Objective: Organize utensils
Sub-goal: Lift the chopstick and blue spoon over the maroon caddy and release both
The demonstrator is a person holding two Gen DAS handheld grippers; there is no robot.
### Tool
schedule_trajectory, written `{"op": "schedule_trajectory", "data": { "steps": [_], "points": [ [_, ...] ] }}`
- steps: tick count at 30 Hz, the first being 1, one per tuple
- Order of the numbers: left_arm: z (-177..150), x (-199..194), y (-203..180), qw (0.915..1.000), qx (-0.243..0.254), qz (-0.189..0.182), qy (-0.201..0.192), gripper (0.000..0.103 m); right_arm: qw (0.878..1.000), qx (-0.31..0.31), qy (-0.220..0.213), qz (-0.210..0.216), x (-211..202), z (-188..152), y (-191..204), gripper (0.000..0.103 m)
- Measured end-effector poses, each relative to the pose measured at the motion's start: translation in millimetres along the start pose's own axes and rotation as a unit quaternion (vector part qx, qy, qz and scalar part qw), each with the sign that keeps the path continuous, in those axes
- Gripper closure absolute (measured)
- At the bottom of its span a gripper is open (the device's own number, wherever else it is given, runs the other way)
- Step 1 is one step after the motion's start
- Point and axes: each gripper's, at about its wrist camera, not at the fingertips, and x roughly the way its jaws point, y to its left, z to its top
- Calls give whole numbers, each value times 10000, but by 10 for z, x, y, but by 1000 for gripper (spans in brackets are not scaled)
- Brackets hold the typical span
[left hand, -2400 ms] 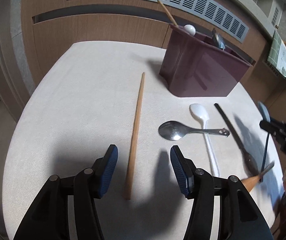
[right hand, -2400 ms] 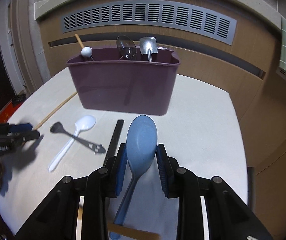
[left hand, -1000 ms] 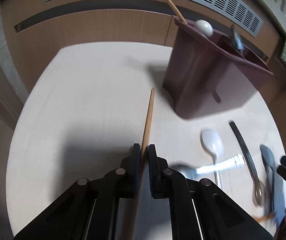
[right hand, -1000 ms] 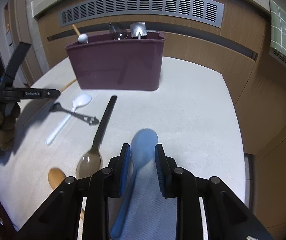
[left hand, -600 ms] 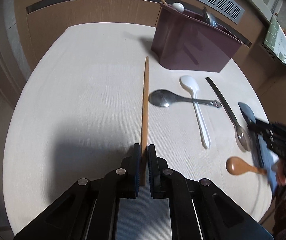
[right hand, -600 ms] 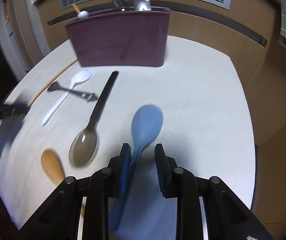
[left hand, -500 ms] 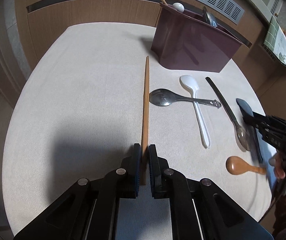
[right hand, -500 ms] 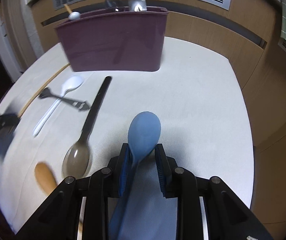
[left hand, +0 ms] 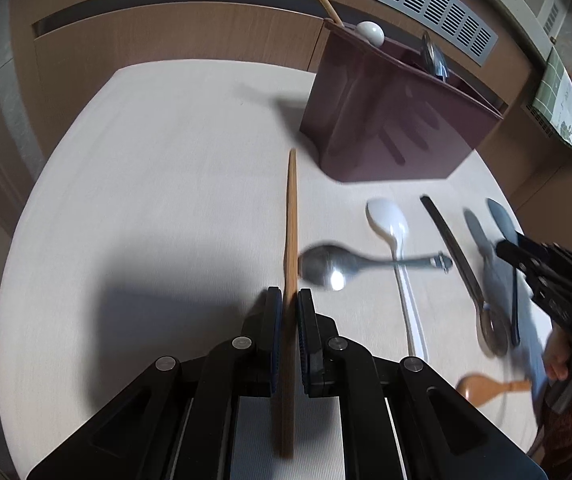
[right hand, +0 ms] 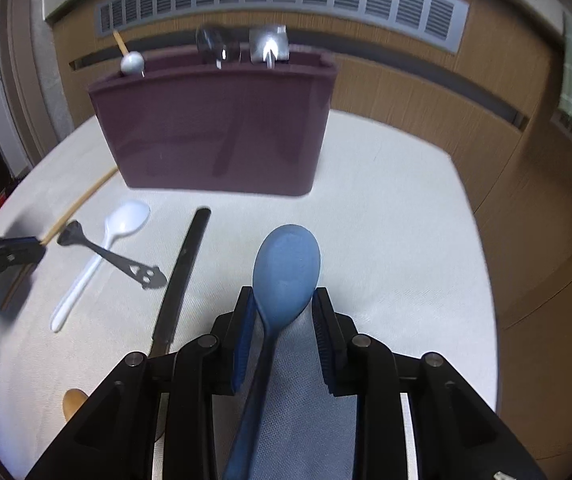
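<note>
My left gripper (left hand: pixel 286 300) is shut on a long wooden stick (left hand: pixel 290 216) that points toward the maroon utensil bin (left hand: pixel 390 120). My right gripper (right hand: pixel 281 300) is shut on a blue spoon (right hand: pixel 286 272), bowl forward, held above the table and facing the bin (right hand: pixel 213 128). The bin holds a white-tipped stick, a metal spoon and a metal spatula. On the table lie a white plastic spoon (left hand: pixel 396 248), a metal spoon (left hand: pixel 350 266), a dark long-handled spoon (left hand: pixel 462 268) and a wooden spoon (left hand: pixel 486 386).
The round table (left hand: pixel 145 200) has a beige cloth and stands against wooden panelling with a grey vent (right hand: pixel 286 0). The right gripper shows at the right edge of the left wrist view (left hand: pixel 546 272); the left gripper shows at the left edge of the right wrist view (right hand: pixel 1 258).
My left gripper shut on the wooden stick and has moved closer to the bin. My right gripper, holding the blue spoon throughout, has also moved toward the bin.
</note>
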Motion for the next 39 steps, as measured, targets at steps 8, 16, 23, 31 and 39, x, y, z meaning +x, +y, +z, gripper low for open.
{"op": "schedule_trajectory", "data": {
  "steps": [8,16,23,31,39],
  "points": [
    [435,277,0,9997,-43,-105,230,94,9996,-138,-175,178,-170,-45,90,78],
    [508,323,-82,9998,59,96,165,97,9996,-92,-260,93,-195,-20,37,78],
    [202,-171,-50,9982,-252,-358,-417,97,9989,35,-467,69,-330,-57,-13,78],
    [120,-907,-113,9853,-375,-858,-1429,97,9964,370,-728,217,-494,-24,-124,78],
    [304,-1213,-346,9765,-12,-866,-1974,98,9936,384,-1062,97,-682,103,-136,79]
  ]
}}
